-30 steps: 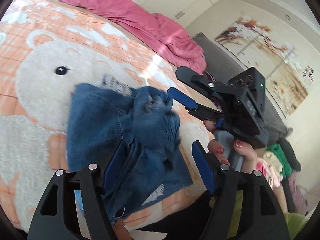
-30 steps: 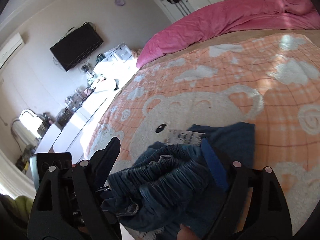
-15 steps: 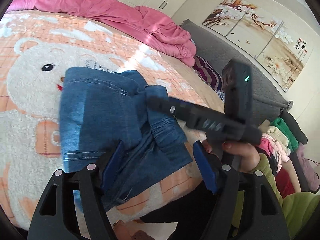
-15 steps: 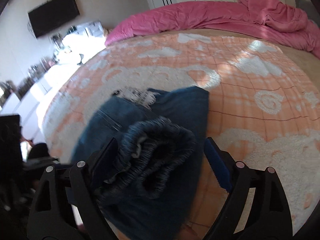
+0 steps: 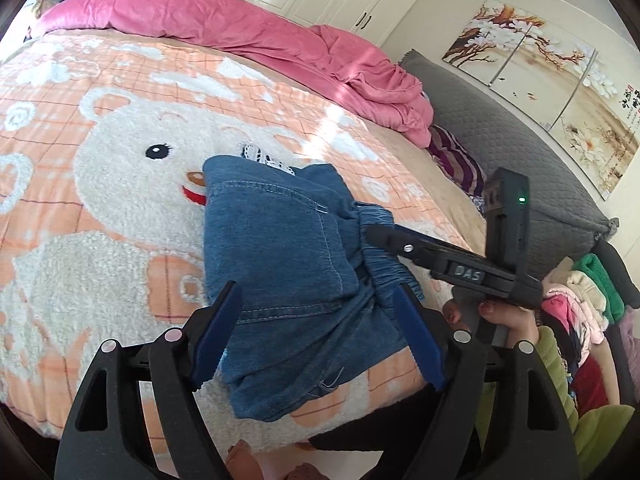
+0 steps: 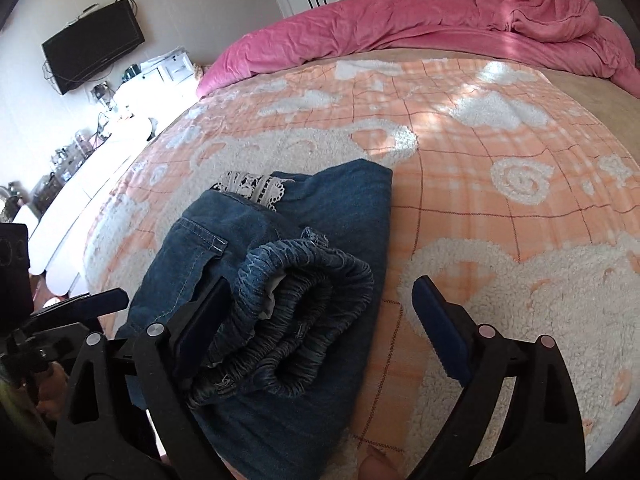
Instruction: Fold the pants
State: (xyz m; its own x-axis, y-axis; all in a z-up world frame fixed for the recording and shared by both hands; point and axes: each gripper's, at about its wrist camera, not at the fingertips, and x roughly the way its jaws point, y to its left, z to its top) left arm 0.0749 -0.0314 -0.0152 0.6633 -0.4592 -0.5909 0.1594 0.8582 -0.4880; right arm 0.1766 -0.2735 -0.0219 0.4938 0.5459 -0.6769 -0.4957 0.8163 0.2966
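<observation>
The pants, blue denim and folded into a compact bundle, are laid on the orange bear blanket near the bed's near edge. A strip of white lace is seen poking out at the far end of the bundle, and the gathered elastic waistband is bunched on top at the near right side.

The left gripper is held wide open over the near part of the bundle. Its two blue pads are spread to either side of the denim, and nothing is gripped between them; whether the pads touch the cloth cannot be told.

The right gripper is also spread wide. Its left pad is pressed against, or tucked just beside, the rolled waistband, while the right pad stands well clear over the bare blanket. The waistband lies between the fingers but is not clamped. In the left view the right gripper is seen reaching across from the right, its tip at the waistband.

A pink quilt is heaped along the far side of the bed, and a wall television is seen in the right view.
</observation>
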